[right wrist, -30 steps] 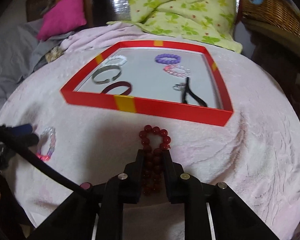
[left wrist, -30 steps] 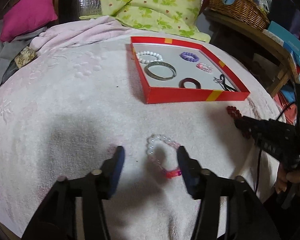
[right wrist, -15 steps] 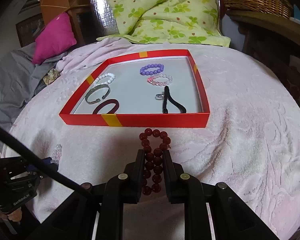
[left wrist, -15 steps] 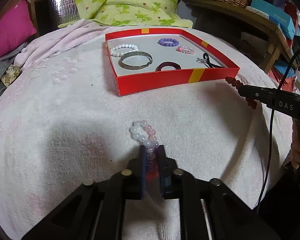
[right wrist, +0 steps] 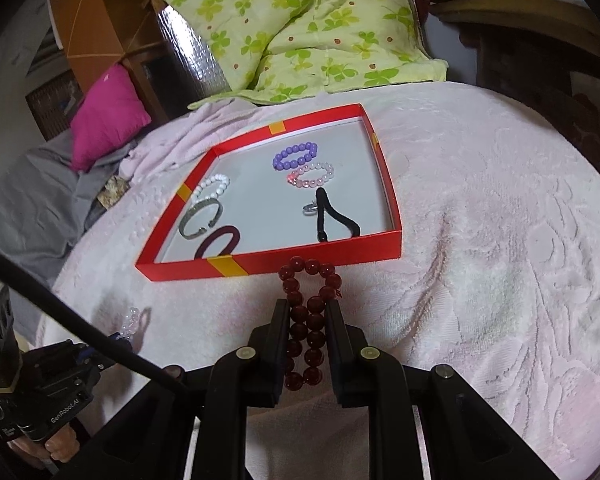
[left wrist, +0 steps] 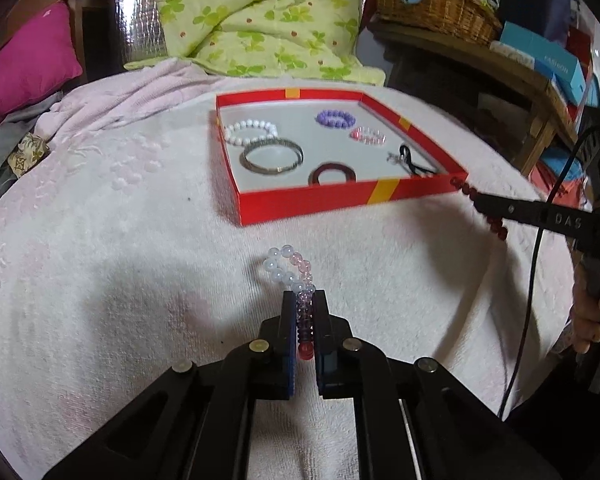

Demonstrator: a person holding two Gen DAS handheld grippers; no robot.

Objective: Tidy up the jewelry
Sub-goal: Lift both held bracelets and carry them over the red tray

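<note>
My left gripper [left wrist: 304, 300] is shut on a clear, pink and purple bead bracelet [left wrist: 290, 268], held above the pale pink towel, short of the red tray [left wrist: 340, 200]. My right gripper [right wrist: 308, 312] is shut on a dark red bead bracelet [right wrist: 310, 280], just before the red tray's near wall [right wrist: 268, 264]. In the left wrist view the dark red bracelet [left wrist: 466, 190] shows at the tray's right corner. The tray holds white, purple and pink bead bracelets, a metal bangle [left wrist: 273, 156], a dark red band [left wrist: 332, 174] and a black hair tie [right wrist: 332, 220].
A pale pink towel [right wrist: 480, 240] covers the round table. A green floral quilt [left wrist: 260, 20] and a magenta pillow [left wrist: 24, 68] lie behind. A wicker basket [left wrist: 436, 8] and boxes stand on a shelf at the right. A black cable [right wrist: 80, 328] crosses at the left.
My left gripper closed on the clear and pink bracelet and lifted it off the towel. My right gripper rose with the dark red bracelet and stays before the tray.
</note>
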